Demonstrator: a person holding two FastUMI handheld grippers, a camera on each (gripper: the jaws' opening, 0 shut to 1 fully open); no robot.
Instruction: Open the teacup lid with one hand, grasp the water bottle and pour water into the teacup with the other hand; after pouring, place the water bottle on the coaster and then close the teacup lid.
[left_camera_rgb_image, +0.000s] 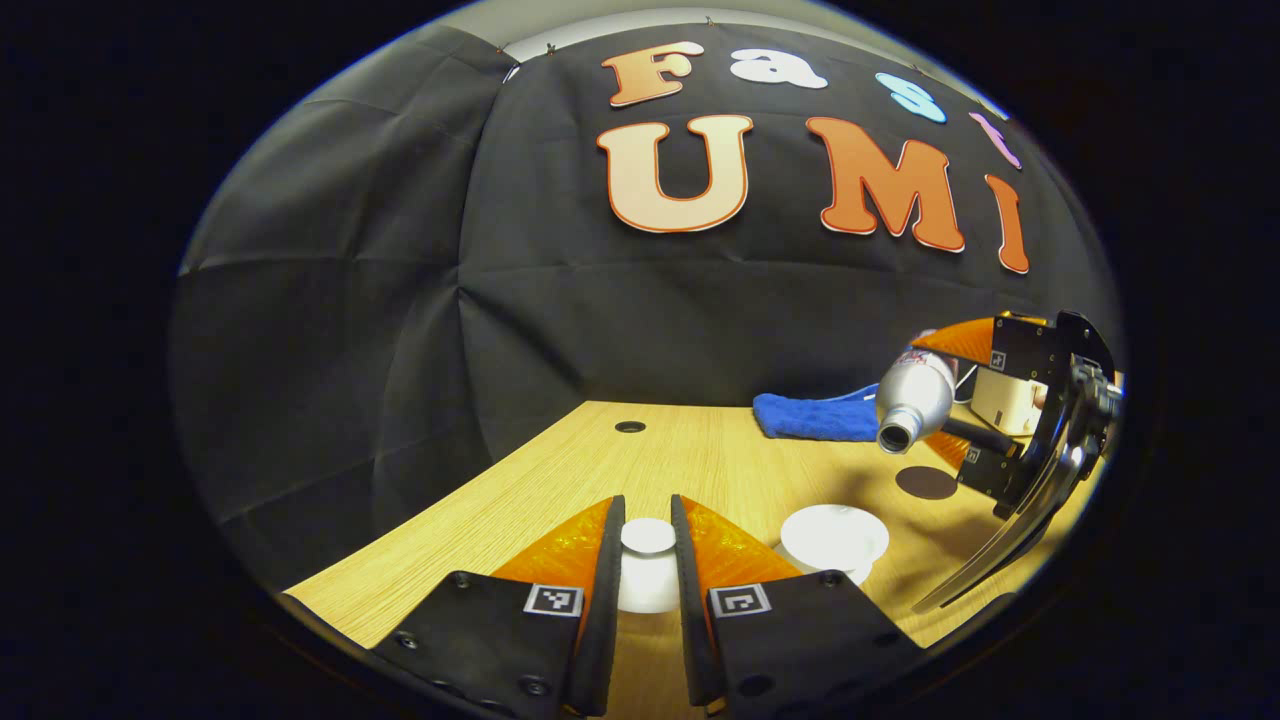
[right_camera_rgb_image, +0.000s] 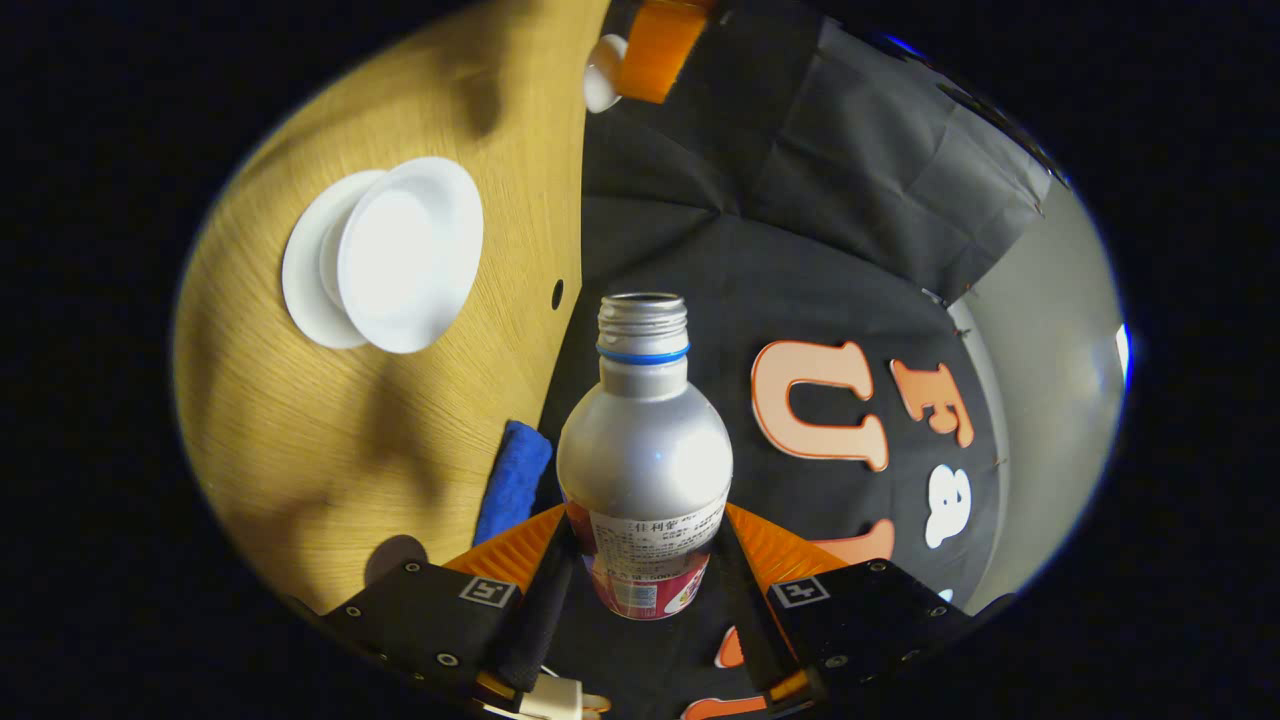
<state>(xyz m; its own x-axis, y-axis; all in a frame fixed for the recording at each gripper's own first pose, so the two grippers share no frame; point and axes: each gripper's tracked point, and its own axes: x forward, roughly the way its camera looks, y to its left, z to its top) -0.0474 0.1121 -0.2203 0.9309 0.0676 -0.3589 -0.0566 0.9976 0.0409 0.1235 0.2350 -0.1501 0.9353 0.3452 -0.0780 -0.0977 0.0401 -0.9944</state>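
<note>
The wooden bench (left_camera_rgb_image: 560, 470) carries everything, and by how things lie the task looks about midway. The lid is off: the left gripper (left_camera_rgb_image: 648, 545) has its jaws closed on the white teacup lid (left_camera_rgb_image: 647, 565), pinching its knob and holding it at the near edge of the bench. Just to the right of it stands the open teacup (left_camera_rgb_image: 835, 535), on a white saucer (right_camera_rgb_image: 300, 270) as the right gripper view makes plain.

The right gripper (right_camera_rgb_image: 645, 560) grips the silver water bottle (right_camera_rgb_image: 645, 450) round its lower body. In the left gripper view the bottle hangs tipped over above the bench, to the right of and beyond the cup, its uncapped mouth (left_camera_rgb_image: 895, 436) turned toward the cup. No stream of water is visible, and I cannot tell whether the cup holds any, so the pour itself may be just starting or just over.

Left to do, as I judge it: stand the bottle on the dark round coaster (left_camera_rgb_image: 926, 482), which lies bare right of the cup, then put the lid back.

A blue cloth (left_camera_rgb_image: 815, 416) lies at the far side, well clear. Nothing blocks the way to the coaster.
</note>
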